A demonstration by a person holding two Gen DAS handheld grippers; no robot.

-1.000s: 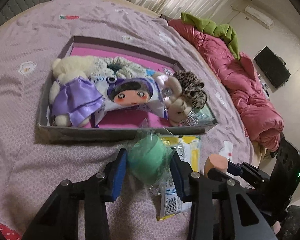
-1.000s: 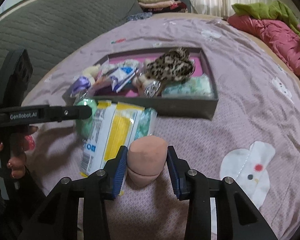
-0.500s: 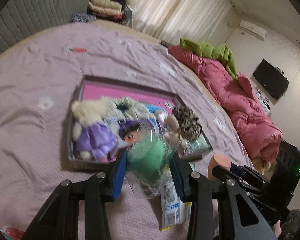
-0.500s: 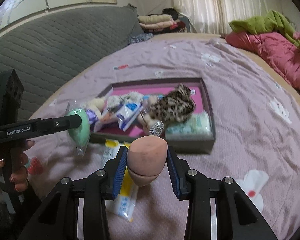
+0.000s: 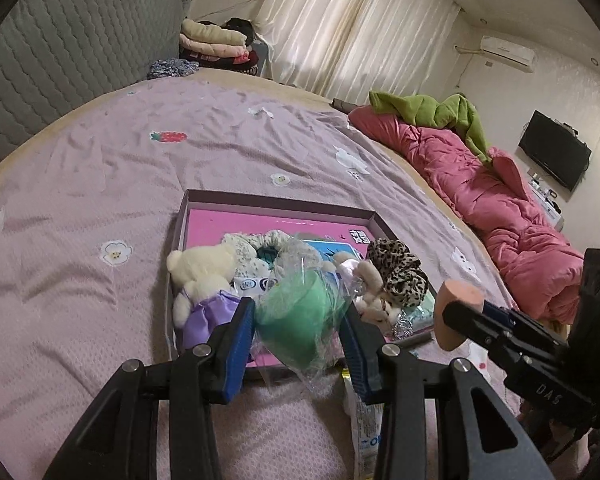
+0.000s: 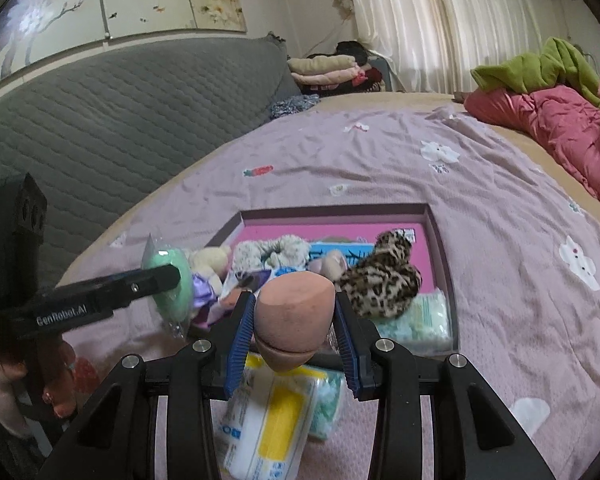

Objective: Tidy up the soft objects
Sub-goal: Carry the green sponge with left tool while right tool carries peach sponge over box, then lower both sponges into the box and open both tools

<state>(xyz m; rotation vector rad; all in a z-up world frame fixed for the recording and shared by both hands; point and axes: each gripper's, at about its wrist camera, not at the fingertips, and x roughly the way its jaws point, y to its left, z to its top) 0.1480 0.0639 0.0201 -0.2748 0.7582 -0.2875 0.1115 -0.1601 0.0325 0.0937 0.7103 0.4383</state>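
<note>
Low in the left wrist frame, left gripper (image 5: 300, 326) pinching a green sponge in a clear wrapper (image 5: 298, 316), just in front of the pink box (image 5: 276, 216) mid-frame; soft toys inside. Low center in the right wrist frame, right gripper (image 6: 294, 320) squeezing a peach sponge (image 6: 294, 312); yellow packet (image 6: 272, 420) below on the bed (image 6: 480, 184).

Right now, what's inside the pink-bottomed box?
In the box: white plush bear, floral scrunchie, leopard scrunchie, green tissue pack. Items underneath stay covered.
</note>
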